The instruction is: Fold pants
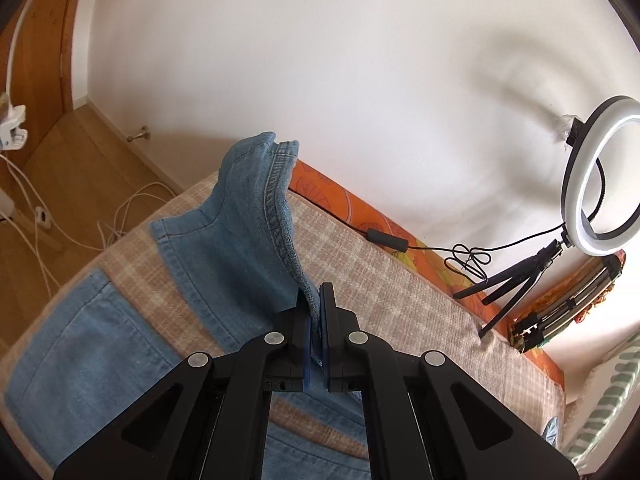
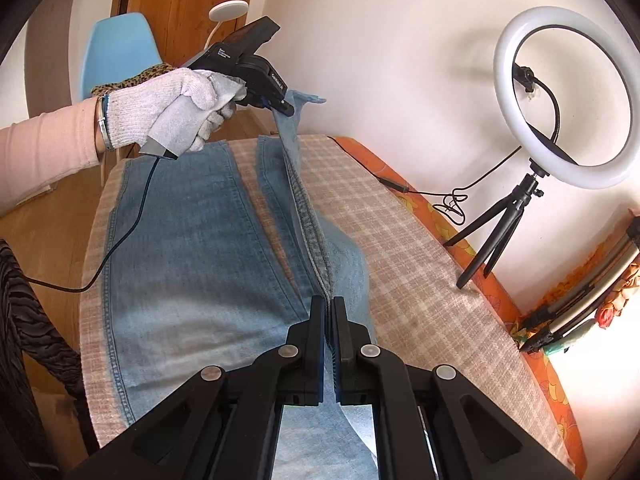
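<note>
- Blue denim pants (image 2: 192, 240) lie lengthwise on a checked beige cloth (image 2: 420, 260) that covers the table, filling the centre and lower left of the right wrist view.
- One leg lies flat at left of centre; the outer seam edge of the other leg is lifted off the cloth and runs as a taut ridge from the lower centre up to the upper centre of that frame.
- The right gripper (image 2: 328, 316), at the bottom centre, has its jaws closed tight on that raised seam.
- The left gripper (image 2: 286, 109), at the upper centre of the right wrist view, is pinched on the far end of the same leg near the hem, in a hand (image 2: 168, 108) wearing a white knit glove.
- In the left wrist view the left gripper (image 1: 314, 312) sits at lower centre, jaws clamped on denim, and the hem (image 1: 276, 152) of the pants (image 1: 92, 344) stands up above it at the centre.
- A lit ring light (image 2: 568, 96) on a small black tripod (image 2: 496, 224) stands at the right, on the cloth's far edge near the white wall.
- A blue chair (image 2: 116, 52) shows at the upper left.
</note>
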Available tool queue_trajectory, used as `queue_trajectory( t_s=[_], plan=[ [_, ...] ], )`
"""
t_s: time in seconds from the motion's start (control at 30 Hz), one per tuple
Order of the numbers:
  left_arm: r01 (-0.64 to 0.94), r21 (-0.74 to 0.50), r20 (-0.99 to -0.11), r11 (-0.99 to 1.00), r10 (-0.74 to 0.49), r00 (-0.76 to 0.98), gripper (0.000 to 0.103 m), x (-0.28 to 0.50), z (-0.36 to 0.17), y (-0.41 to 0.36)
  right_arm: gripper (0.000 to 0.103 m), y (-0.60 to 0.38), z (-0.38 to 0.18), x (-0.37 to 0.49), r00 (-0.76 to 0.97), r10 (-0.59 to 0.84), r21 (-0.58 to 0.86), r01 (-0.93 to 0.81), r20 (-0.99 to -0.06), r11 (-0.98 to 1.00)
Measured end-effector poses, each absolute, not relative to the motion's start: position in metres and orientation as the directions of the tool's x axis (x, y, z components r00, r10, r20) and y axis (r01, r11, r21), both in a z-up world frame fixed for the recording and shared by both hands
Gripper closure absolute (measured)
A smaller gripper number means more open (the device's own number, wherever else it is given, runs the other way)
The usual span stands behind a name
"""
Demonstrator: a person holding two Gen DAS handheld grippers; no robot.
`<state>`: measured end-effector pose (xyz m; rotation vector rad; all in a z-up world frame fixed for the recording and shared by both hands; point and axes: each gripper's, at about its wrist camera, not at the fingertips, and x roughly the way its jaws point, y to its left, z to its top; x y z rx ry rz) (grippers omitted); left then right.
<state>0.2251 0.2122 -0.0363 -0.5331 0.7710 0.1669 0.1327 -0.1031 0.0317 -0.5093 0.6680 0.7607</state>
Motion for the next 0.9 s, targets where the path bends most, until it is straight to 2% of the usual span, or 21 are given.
queue_trajectory(
  t_s=[0.13,0.33,0.57,0.67,0.77,0.83,0.9],
  plan=[
    [-0.348,-0.395,-0.689,0.850,-0.023,0.724,0.101,0.164,-0.037,0.219,0.103,-0.090,0.033,0.087,0.504,0.475,-0.184,-0.801,-0.721,0.570],
    [-0.415,-0.430,-0.719,0.802,-0.026,0.695,0.101,0.080,-0.073,0.235,0.103,-0.072,0.005,0.026,0.425,0.467,-0.179,-0.857,-0.775,0.483],
    [-0.465,-0.428,-0.745,0.775,-0.011,0.667,0.101,0.037,-0.106,0.241,0.103,-0.055,-0.038,-0.012,0.374,0.419,-0.181,-0.884,-0.828,0.432],
    [-0.460,-0.455,-0.741,0.762,-0.038,0.671,0.097,0.037,-0.112,0.248,0.103,-0.053,-0.045,-0.014,0.367,0.402,-0.173,-0.880,-0.839,0.442],
    [-0.489,-0.471,-0.730,0.734,-0.013,0.683,0.083,0.033,-0.117,0.266,0.103,-0.049,-0.047,-0.016,0.365,0.381,-0.181,-0.880,-0.850,0.439],
    [-0.523,-0.507,-0.728,0.685,-0.015,0.686,0.067,0.033,-0.123,0.281,0.103,-0.047,-0.050,-0.016,0.352,0.367,-0.177,-0.884,-0.861,0.433],
    [-0.546,-0.533,-0.725,0.646,-0.016,0.689,0.067,0.035,-0.129,0.295,0.102,-0.045,-0.051,-0.014,0.342,0.357,-0.172,-0.886,-0.869,0.430]
  ],
)
